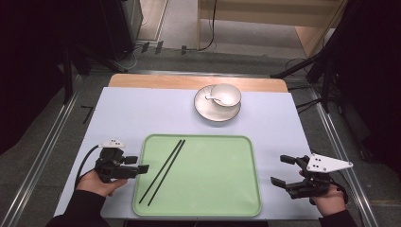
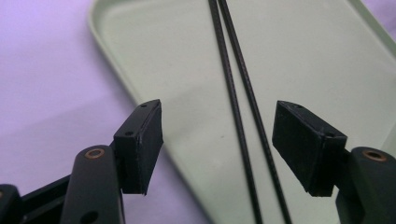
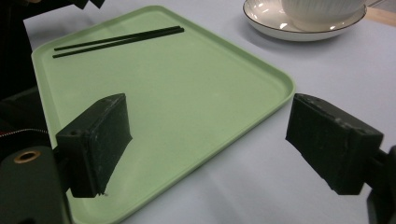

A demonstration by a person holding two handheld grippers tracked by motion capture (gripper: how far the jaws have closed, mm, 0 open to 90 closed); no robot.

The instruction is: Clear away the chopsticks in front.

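High view puts my left gripper [image 1: 135, 169] at the near-left edge of the green tray [image 1: 213, 189], jaws spread and empty, pointing in toward the pair of black chopsticks [image 1: 166, 165] that lie side by side on the tray's left half, running diagonally from its near-left corner toward its far middle. My right gripper [image 1: 283, 171] hangs off the tray's right rim, also spread wide with nothing between its pads.

From my left gripper view the chopsticks [image 2: 243, 116] pass between my two jaws but sit closer to the right one, and they lie flat against the tray floor. That is my main worry: if I close from here, the pads may ride over the thin sticks or catch just one, leaving the other behind or flicking it across the smooth tray. Closing off-centre could also roll them apart, since I judge them slick and round. Coming down too hard might press the tray and tip or slide it on the table.

Beyond the tray's far edge stand a bowl [image 1: 226, 94] with a spoon [image 1: 213, 99] on a saucer [image 1: 208, 112]; a stick swung long could knock them.
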